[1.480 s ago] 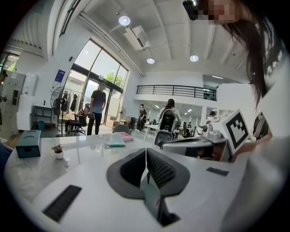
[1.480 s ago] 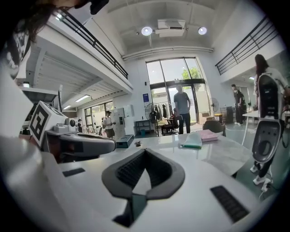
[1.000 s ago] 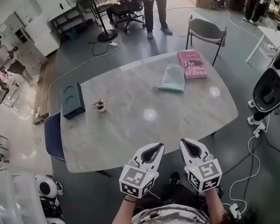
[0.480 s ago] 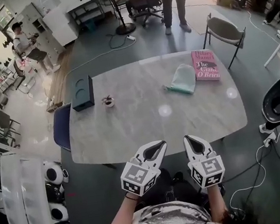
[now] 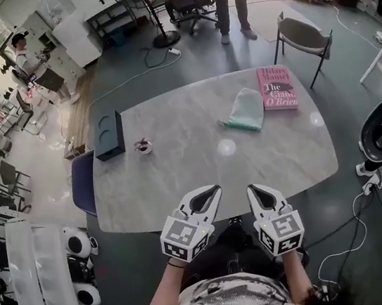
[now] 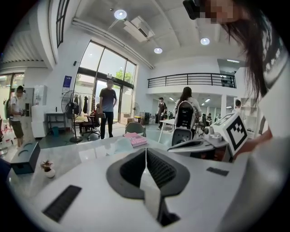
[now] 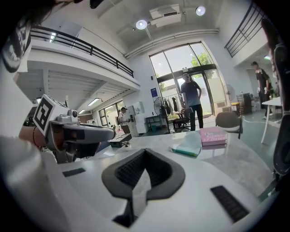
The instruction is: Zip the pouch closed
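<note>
A pale mint pouch (image 5: 246,109) with a green zip edge lies on the far right part of the marble table (image 5: 201,175), beside a pink book (image 5: 277,88). The pouch also shows in the right gripper view (image 7: 190,145) and faintly in the left gripper view (image 6: 121,145). My left gripper (image 5: 211,193) and right gripper (image 5: 253,191) hover side by side just off the table's near edge, far from the pouch. Both are shut with nothing between their jaws.
A dark blue box (image 5: 108,134) and a small potted plant (image 5: 144,146) sit on the table's left part. A grey chair (image 5: 301,36) stands behind the table, a blue chair (image 5: 82,184) at its left. People stand in the background.
Both grippers kept shut and shifted slightly along the table's near edge. The head view has swung, so the table sits a little differently in frame.
</note>
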Demonstrator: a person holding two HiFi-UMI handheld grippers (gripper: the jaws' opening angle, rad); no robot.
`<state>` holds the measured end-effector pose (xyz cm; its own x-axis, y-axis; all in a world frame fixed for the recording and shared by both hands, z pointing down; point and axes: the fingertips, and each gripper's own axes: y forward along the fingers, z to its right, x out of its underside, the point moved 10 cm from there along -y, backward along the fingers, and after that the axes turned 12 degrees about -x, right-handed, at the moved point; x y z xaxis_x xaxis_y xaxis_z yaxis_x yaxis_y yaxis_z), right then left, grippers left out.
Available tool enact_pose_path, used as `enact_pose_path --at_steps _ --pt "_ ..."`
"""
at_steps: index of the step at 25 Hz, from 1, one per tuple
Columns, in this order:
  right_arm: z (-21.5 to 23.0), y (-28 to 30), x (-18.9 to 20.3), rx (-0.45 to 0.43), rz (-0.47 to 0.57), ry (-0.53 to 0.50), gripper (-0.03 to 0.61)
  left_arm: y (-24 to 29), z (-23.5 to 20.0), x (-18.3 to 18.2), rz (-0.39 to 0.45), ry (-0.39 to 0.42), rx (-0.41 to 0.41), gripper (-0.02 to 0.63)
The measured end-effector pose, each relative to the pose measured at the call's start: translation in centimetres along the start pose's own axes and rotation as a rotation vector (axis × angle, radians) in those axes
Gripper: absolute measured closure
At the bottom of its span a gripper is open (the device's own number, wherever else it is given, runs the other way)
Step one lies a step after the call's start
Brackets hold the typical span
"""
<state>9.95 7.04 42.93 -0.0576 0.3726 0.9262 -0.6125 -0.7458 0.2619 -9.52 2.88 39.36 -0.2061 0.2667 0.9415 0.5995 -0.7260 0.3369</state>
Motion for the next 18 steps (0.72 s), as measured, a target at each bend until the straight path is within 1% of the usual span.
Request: enact_pose_path --at_steps 6,10,12,15,18 --pt "2.4 2.4 -0.3 -0.01 -0.036 0.027 0.581 3.6 -3.0 -0.8 0.003 0.006 -0.01 0.598" --pt "4.4 4.9 -1.0 -0.024 -0.058 0.035 0.581 6.8 -5.9 -1.2 -0.022 0.021 0.005 0.598" --pt "5.5 6.2 -1.1 -0.031 -0.077 0.048 0.581 8.7 -7.5 -1.0 -0.045 0.027 0.029 0.598" --pt "7.1 8.3 -0.8 -0.045 -0.114 0.066 0.581 11.8 -9.8 -0.5 -0.069 0.027 0.084 0.598" --pt "8.6 10.3 -0.6 -0.049 -0.146 0.082 0.581 15.2 -11.9 0.2 -0.104 0.06 0.131 0.597"
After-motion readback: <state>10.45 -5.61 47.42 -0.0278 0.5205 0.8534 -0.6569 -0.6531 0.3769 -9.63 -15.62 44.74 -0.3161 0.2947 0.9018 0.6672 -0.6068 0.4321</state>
